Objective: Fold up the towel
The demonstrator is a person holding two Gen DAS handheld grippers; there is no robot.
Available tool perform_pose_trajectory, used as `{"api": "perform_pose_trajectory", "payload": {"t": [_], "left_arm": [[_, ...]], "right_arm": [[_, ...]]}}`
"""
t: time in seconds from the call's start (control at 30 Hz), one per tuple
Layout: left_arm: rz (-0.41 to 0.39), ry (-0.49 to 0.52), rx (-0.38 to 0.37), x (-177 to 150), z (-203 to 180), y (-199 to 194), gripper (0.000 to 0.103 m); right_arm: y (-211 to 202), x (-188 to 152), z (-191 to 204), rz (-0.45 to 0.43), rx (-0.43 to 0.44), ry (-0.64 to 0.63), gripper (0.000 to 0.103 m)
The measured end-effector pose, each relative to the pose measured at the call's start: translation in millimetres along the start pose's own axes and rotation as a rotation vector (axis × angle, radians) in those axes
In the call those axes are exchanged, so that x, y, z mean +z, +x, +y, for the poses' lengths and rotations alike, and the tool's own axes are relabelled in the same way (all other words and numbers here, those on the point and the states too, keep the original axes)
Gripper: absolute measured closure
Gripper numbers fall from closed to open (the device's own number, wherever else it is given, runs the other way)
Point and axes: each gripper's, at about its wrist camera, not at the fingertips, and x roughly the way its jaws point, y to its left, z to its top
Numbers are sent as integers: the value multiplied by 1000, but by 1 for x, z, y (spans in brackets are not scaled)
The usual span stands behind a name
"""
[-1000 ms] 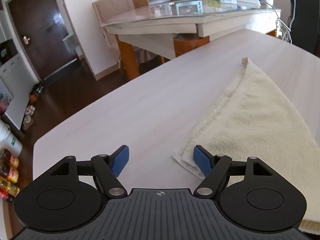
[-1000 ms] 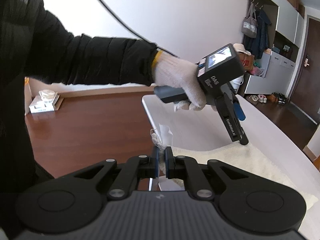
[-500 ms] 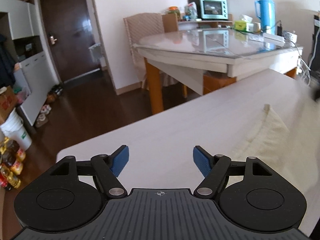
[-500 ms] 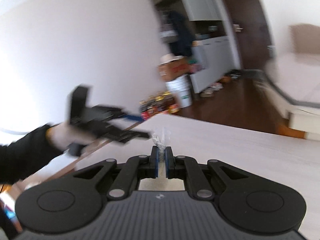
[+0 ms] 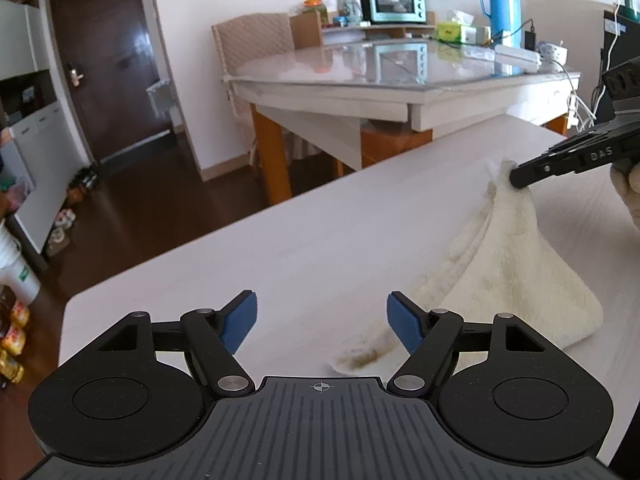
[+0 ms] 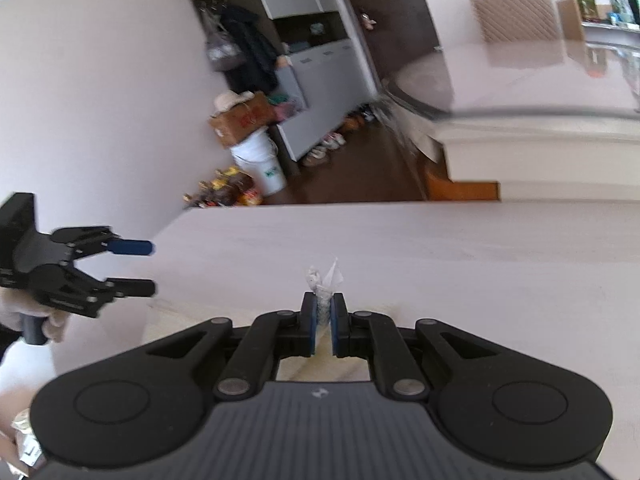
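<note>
A cream towel [image 5: 508, 264] lies on the pale wooden table [image 5: 304, 240], with one corner lifted into a peak. My right gripper [image 5: 514, 178] is shut on that corner; in the right wrist view the towel corner and its label [image 6: 322, 280] stick up between the blue pads of my right gripper [image 6: 323, 312]. My left gripper [image 5: 322, 318] stands open above the table, just left of the towel's near corner [image 5: 356, 358], with nothing between its fingers. In the right wrist view my left gripper [image 6: 142, 268] shows at the left, open, in a gloved hand [image 6: 32, 316].
Beyond the table stands a glass-topped table [image 5: 400, 76] with a toaster oven [image 5: 396, 2], a blue thermos [image 5: 500, 0] and boxes. Dark floor, a door [image 5: 104, 68], a white bucket [image 6: 262, 160] and bottles lie off the table's left edge.
My right gripper has swung across the table with the towel corner, pulling it up and over. The left gripper has pulled back from the towel's edge and stays open.
</note>
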Motion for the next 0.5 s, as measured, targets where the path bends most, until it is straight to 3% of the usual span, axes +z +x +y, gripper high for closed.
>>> {"api": "perform_pose_trajectory", "payload": {"t": [0.07,0.23,0.37,0.5], "left_arm": [[3,1,-9,0,-3,3,26],[8,10,-23,-1,-9,7,26],[21,18,-17,-4,-11,10,26],[31,33,-5,-6,-13,14,26]], "right_arm": [[0,-2,-1,-6,-11,7,82],[-17,-1,-5,-69,-105,7,80],[-23,-3,8,-66,-41,-65,80],[-10,-8,38,-9,4,-257,82]]}}
